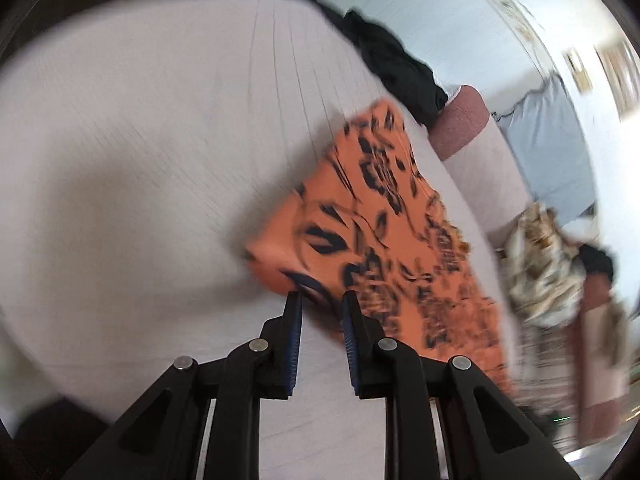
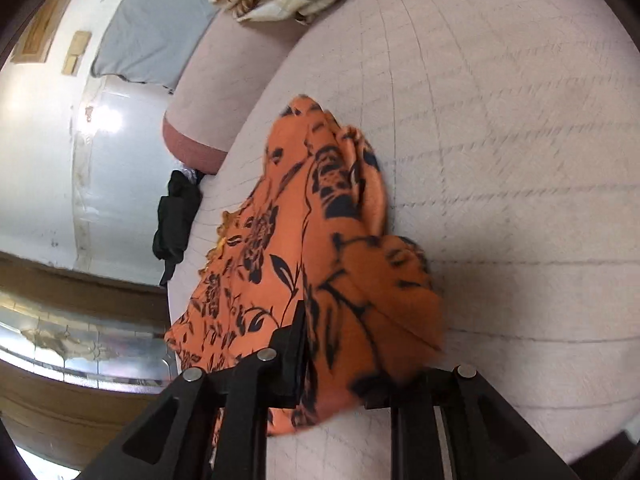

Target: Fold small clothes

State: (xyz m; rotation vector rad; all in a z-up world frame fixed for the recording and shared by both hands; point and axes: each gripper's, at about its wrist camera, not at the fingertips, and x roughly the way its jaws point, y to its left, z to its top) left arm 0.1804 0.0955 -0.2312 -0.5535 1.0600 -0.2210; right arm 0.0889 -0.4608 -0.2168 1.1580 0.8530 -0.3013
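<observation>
Both grippers had hold of the same orange floral garment [image 1: 380, 216] on the pale quilted bed [image 1: 140, 140] — the left gripper [image 1: 320, 300] pinched one corner between its blue pads, and the right gripper [image 2: 340, 344] was clamped on a bunched edge, cloth draped over its jaws. Black clothing [image 1: 396, 68] lay beyond.

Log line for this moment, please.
left gripper: shut on orange floral garment | right gripper: shut on same garment | garment lifted over bed

Left gripper [image 1: 322, 300] and right gripper [image 2: 320, 320] both angled downward, jaws nearly closed
</observation>
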